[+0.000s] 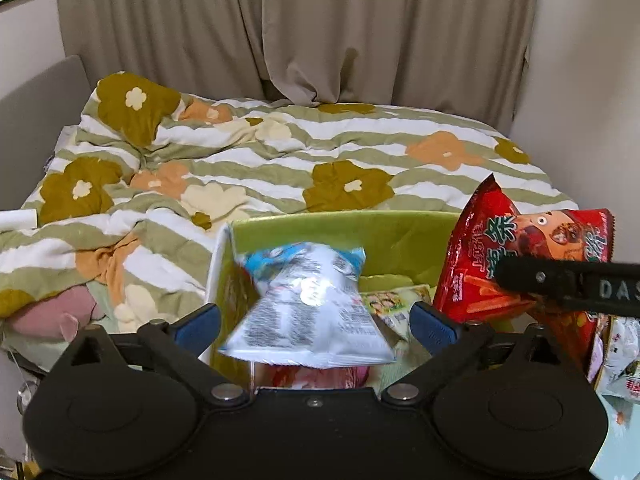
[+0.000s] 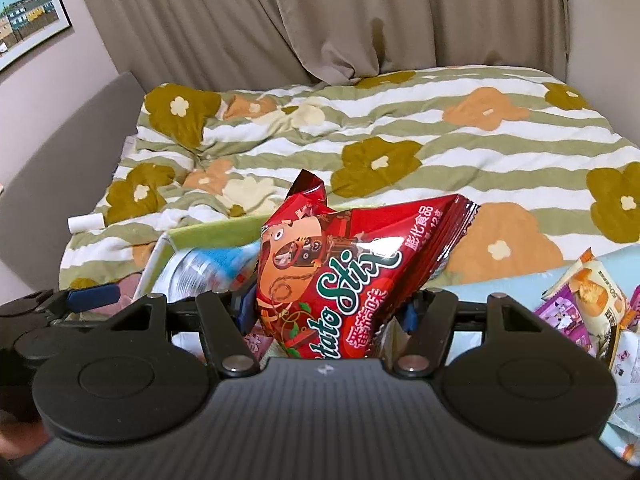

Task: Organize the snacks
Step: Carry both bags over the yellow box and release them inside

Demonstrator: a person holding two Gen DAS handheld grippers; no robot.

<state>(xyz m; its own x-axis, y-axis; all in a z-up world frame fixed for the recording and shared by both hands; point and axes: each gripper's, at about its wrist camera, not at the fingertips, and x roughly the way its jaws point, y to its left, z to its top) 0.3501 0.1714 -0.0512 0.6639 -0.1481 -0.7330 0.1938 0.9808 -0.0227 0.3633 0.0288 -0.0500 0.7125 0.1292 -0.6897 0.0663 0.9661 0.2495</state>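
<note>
A white and blue snack bag [image 1: 308,304], blurred, hangs between the spread blue pads of my left gripper [image 1: 316,322], which is open; the pads stand apart from the bag. It is over a green box [image 1: 360,232] that holds other snack packs. My right gripper [image 2: 328,312] is shut on a red Potato Stix bag [image 2: 340,264] and holds it up beside the box; the red bag also shows in the left wrist view [image 1: 516,264]. The white and blue bag [image 2: 208,268] and the box [image 2: 216,226] show to its left.
A bed with a striped flowered quilt [image 1: 280,160] lies behind the box, with beige curtains [image 1: 320,28] beyond. Several loose snack packs [image 2: 584,304] lie on a light blue surface at the right. A white roll [image 2: 86,222] lies on the quilt's left edge.
</note>
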